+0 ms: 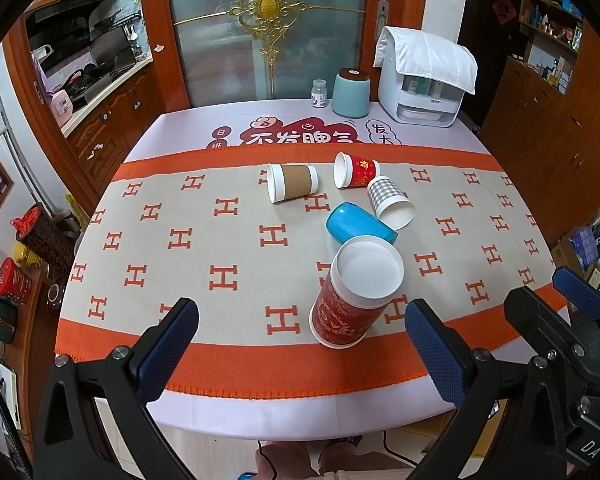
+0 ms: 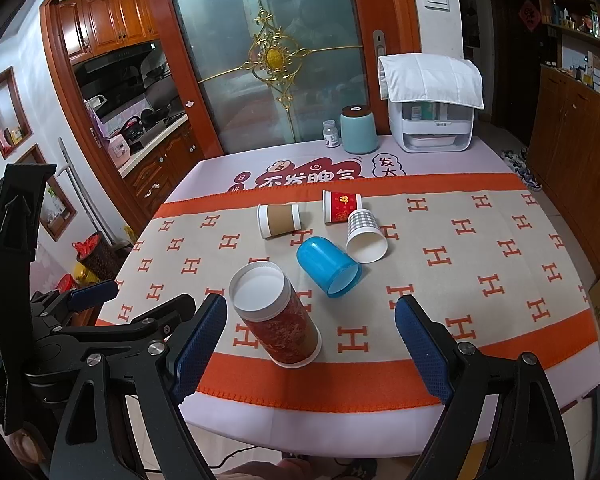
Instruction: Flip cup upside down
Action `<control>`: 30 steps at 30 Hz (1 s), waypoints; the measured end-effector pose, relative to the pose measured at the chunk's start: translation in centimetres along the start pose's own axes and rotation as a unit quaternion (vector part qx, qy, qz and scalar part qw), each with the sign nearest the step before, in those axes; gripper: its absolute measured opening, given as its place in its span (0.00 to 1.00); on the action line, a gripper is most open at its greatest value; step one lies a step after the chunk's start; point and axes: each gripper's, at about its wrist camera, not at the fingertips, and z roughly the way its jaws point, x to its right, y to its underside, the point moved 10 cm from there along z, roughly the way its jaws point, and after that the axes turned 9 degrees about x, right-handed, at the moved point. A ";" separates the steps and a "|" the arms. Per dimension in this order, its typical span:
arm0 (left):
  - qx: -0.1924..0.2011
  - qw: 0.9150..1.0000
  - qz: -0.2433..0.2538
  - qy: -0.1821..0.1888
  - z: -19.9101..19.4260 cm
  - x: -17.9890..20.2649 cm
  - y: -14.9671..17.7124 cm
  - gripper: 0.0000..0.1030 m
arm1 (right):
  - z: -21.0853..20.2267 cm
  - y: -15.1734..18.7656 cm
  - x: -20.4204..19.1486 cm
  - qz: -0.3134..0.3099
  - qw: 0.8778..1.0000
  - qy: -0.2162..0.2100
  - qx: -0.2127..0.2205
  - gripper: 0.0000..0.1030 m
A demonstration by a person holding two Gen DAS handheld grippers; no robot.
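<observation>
A tall red paper cup (image 1: 350, 302) stands upside down near the table's front edge, its white base up; it also shows in the right wrist view (image 2: 278, 318). Behind it lie a blue plastic cup (image 1: 358, 224) (image 2: 328, 266), a checked paper cup (image 1: 390, 202) (image 2: 364, 234), a small red cup (image 1: 356, 170) (image 2: 340, 206) and a brown-sleeved cup (image 1: 292, 182) (image 2: 278, 220), all on their sides. My left gripper (image 1: 300, 344) is open and empty, just in front of the tall cup. My right gripper (image 2: 310, 336) is open and empty, the tall cup near its left finger.
An orange-and-beige H-pattern cloth (image 1: 220, 240) covers the table. At the back stand a teal canister (image 1: 350, 92), a small bottle (image 1: 319, 94) and a white appliance under a cloth (image 1: 424, 80). Wooden cabinets flank both sides. The right gripper's fingers (image 1: 540, 320) show in the left view.
</observation>
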 end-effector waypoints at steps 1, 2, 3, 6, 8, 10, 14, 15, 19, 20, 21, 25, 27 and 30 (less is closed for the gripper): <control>0.000 1.000 0.000 0.000 0.0 0.0 0.0 0.99 | 0.0 0.1 -0.1 0.000 1.000 0.000 0.000 0.85; -0.001 1.000 0.000 0.000 0.0 0.0 0.0 0.99 | 0.0 0.1 -0.1 0.000 1.000 -0.001 0.000 0.85; 0.000 1.000 0.000 0.000 0.0 -0.1 0.0 0.99 | 0.0 0.1 -0.1 0.000 1.000 -0.001 -0.001 0.85; 0.000 1.000 0.000 0.000 0.0 -0.1 0.0 0.99 | 0.0 0.1 0.0 0.000 1.000 -0.001 -0.001 0.85; -0.001 1.000 -0.001 0.000 0.0 0.0 0.0 0.99 | 0.0 0.0 -0.1 0.000 1.000 -0.001 -0.001 0.85; -0.001 1.000 -0.001 0.000 0.1 0.0 -0.1 0.99 | 0.0 0.0 0.0 0.000 1.000 -0.001 -0.001 0.85; -0.002 1.000 -0.001 0.000 0.1 0.0 -0.1 0.99 | 0.0 0.0 0.0 0.001 1.000 -0.001 -0.001 0.85; -0.002 1.000 -0.001 0.000 0.1 0.0 -0.1 0.99 | 0.0 0.1 -0.1 0.000 1.000 -0.001 -0.001 0.85; -0.003 1.000 -0.001 0.000 0.2 -0.1 -0.1 0.99 | 0.0 0.0 0.0 0.001 1.000 -0.001 -0.002 0.85; -0.003 1.000 -0.001 0.000 0.2 -0.1 -0.1 0.99 | 0.0 0.0 -0.1 0.001 1.000 -0.002 -0.003 0.85; -0.003 1.000 -0.001 0.000 0.2 -0.2 -0.1 0.99 | 0.0 0.0 -0.1 0.001 1.000 -0.002 -0.003 0.85; -0.005 1.000 -0.001 0.001 0.3 -0.6 0.3 0.99 | 0.2 -0.1 -0.2 0.002 1.000 -0.002 -0.004 0.85; -0.005 1.000 -0.001 0.001 0.2 -0.7 0.3 0.99 | 0.2 -0.1 -0.1 0.002 1.000 -0.002 -0.004 0.85; -0.005 1.000 -0.001 0.001 0.3 -0.7 0.3 0.99 | 0.2 -0.1 -0.1 0.002 1.000 -0.002 -0.004 0.85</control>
